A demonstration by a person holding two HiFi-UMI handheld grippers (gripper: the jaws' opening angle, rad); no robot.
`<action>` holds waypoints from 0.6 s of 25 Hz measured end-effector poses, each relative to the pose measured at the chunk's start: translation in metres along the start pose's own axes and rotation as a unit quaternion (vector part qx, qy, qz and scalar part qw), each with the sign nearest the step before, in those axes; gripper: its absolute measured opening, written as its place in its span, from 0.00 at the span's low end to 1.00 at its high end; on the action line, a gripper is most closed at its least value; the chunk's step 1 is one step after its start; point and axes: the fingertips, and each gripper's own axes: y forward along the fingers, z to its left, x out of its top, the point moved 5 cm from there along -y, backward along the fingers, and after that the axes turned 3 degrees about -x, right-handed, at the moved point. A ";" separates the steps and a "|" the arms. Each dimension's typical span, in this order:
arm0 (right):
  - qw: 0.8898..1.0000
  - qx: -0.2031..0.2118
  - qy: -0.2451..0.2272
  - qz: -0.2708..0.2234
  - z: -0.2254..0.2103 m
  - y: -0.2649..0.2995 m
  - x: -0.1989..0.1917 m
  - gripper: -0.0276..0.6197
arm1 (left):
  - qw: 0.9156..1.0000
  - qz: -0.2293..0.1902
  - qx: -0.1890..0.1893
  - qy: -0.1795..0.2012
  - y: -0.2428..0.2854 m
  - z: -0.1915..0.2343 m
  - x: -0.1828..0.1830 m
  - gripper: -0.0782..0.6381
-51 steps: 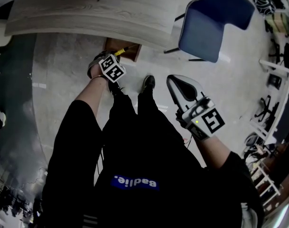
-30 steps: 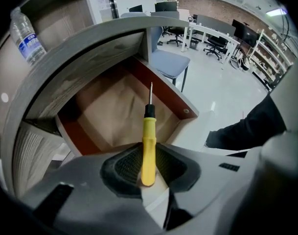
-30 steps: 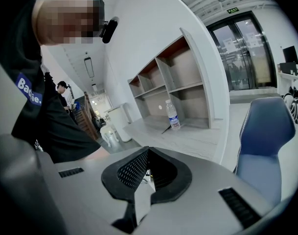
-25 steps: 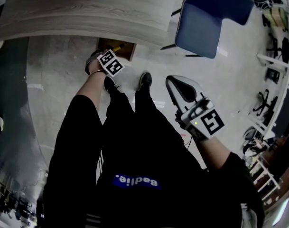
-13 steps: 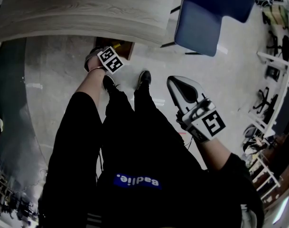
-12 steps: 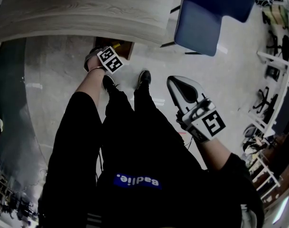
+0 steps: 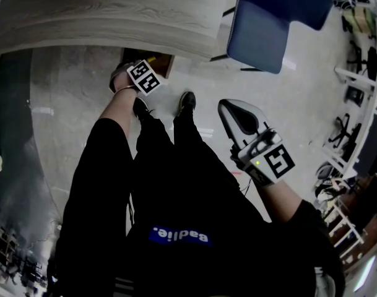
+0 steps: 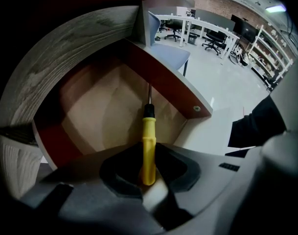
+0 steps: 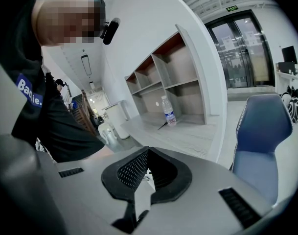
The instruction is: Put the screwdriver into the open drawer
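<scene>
blue patch (image 7: 177,236) on the black shirt (image 7: 200,184) reads "badlie" (seen inverted).

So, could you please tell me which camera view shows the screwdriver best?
The left gripper view: the screwdriver fills the centre, its yellow handle between the jaws of the left gripper and its shaft pointing into the open drawer. The head view shows only a small yellow bit beside that gripper. The right gripper view does not show it.
</scene>
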 end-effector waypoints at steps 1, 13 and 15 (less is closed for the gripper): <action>1.000 -0.001 -0.001 0.001 0.000 0.000 0.000 0.09 | 1.000 0.001 0.000 -0.001 0.001 0.000 -0.001 0.22; 1.000 -0.004 -0.001 -0.002 -0.002 -0.002 -0.006 0.09 | 1.000 0.023 -0.006 -0.012 0.013 -0.003 -0.001 0.22; 1.000 -0.006 -0.001 -0.003 -0.002 -0.002 -0.005 0.09 | 1.000 0.025 -0.005 -0.015 0.015 -0.002 -0.002 0.22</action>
